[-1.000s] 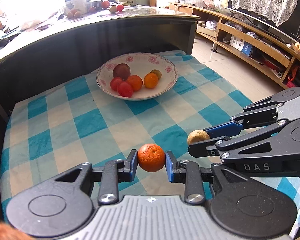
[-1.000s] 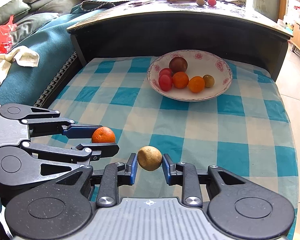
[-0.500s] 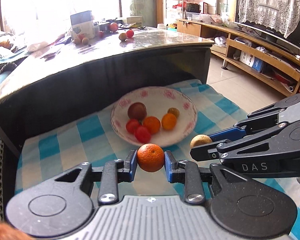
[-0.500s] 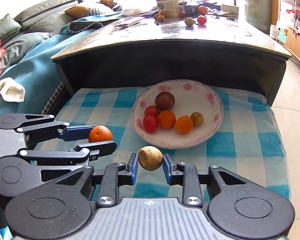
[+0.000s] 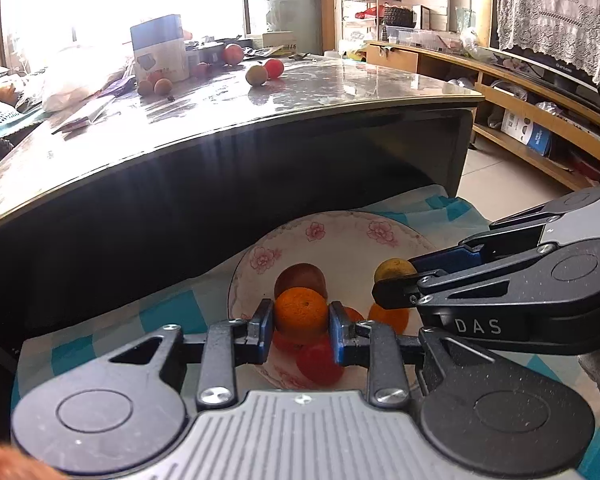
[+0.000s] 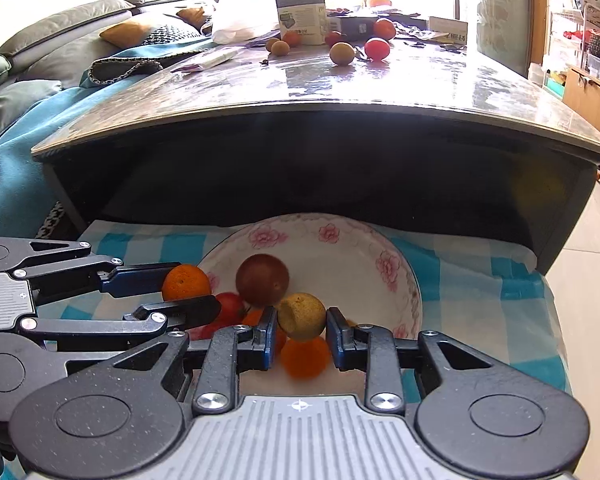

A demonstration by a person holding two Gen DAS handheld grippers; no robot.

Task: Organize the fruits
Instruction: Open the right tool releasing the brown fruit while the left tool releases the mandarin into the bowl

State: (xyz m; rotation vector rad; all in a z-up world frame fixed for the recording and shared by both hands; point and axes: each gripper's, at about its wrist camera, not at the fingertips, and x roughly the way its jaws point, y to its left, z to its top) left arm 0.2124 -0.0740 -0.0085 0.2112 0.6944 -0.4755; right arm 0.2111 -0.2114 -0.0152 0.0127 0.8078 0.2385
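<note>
Two hand-held grippers hang side by side over a white, pink-flowered ceramic bowl (image 6: 396, 272), each carrying one fruit for the pile. The left gripper (image 5: 301, 326) is clamped on a round orange tangerine (image 5: 301, 312), blue pads pressing its sides; the right gripper (image 6: 301, 330) is closed around a dull yellow-brown round fruit (image 6: 301, 316), possibly a small pear or longan. Both loads sit above the bowl's interior, apparently so they can drop among the fruit already gathered: a dark reddish-brown round fruit (image 6: 262, 280), red tomatoes (image 5: 320, 364) and another orange fruit (image 6: 305, 358). The bowl rests on a blue-and-white checked cloth (image 6: 500, 300) under the lip of a glossy stone-topped table (image 6: 320, 92), where several loose fruits (image 6: 342, 54) lie beside a cardboard carton (image 6: 302, 12). Release looks like the step at hand; the crowded pile could send a dropped fruit rolling.
</note>
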